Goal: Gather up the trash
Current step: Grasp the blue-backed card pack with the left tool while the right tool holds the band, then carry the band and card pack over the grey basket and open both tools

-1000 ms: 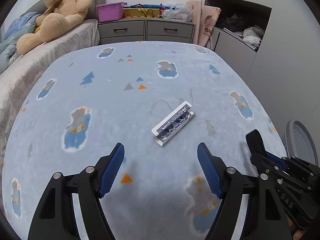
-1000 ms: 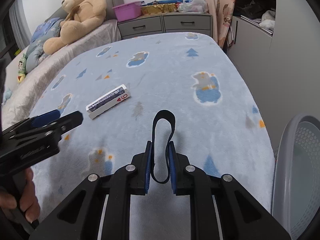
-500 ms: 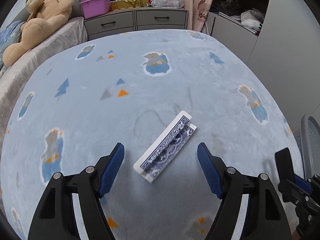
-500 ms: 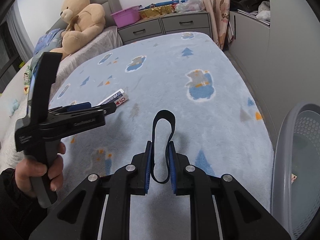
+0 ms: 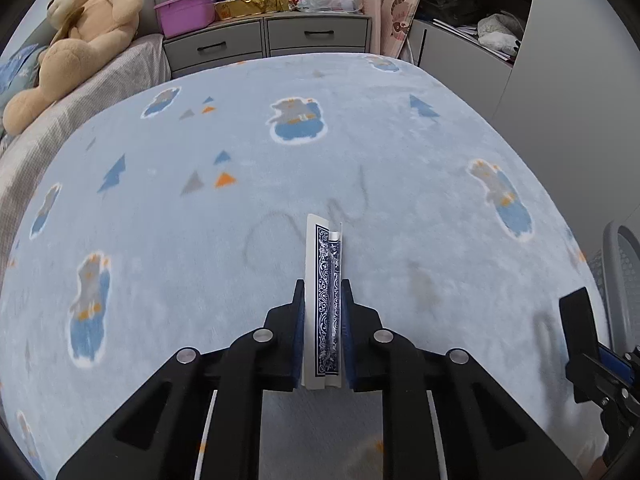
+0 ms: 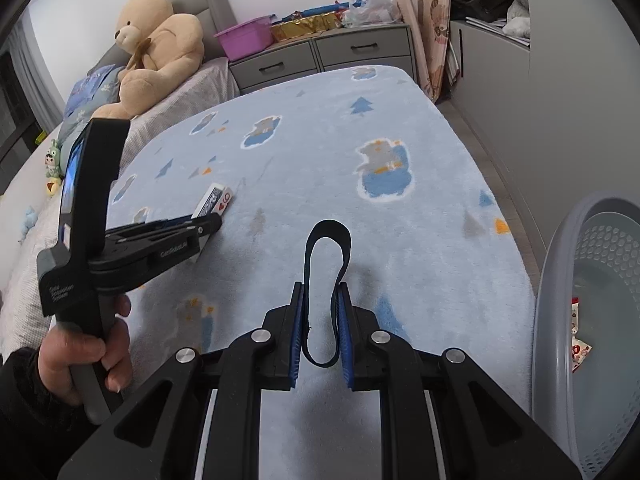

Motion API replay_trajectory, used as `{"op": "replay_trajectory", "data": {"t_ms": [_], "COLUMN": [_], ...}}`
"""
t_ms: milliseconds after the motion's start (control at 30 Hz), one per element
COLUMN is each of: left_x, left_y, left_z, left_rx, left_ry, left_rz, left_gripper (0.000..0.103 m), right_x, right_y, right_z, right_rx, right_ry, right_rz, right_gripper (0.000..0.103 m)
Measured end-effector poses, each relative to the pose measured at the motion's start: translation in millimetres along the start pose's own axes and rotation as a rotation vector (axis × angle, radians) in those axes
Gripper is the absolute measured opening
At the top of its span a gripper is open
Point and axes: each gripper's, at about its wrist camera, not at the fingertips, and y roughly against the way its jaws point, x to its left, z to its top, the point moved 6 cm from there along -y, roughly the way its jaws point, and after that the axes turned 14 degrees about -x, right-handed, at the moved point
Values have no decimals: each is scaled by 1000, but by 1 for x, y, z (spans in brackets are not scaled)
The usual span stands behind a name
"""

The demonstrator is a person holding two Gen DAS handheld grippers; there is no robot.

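My left gripper is shut on a playing-card box, blue patterned with white edges, held on edge just above the blue blanket. In the right wrist view the left gripper shows at the left with the card box sticking out of it. My right gripper is shut on a black strap loop that stands up between the fingers. A grey perforated basket stands off the bed's right edge with wrappers inside.
A teddy bear sits on the bed at the far left. Grey drawers with a purple bin and bags stand beyond the bed. A cabinet lines the right side. The basket's rim shows at the right.
My left gripper moved down over the card box and closed on it. The box now stands on edge between the fingers. The right gripper kept hold of the strap and stayed nearly still.
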Motion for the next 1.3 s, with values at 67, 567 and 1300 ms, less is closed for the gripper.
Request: {"op": "replay_trajectory", "data": {"t_ms": [67,567,1300], "left_x": [-2,-68,-266], "left_y": [9,107,143], "left_z": [-6,-39,-37], "left_rx": [2,-84,-95], "left_ry": [21,-29,-167], "left_rz": [-11,-69,-312], "left_gripper": [16,16,16], "right_x": [-1,-28,-187], "right_y": [3,69,188], "right_z": [0,-12,-23], "right_rx": [-2,-41,-129], "right_ry": [0,-18,-160], "right_rz": [-4,-70,-310], "right_gripper": [16,16,16]}}
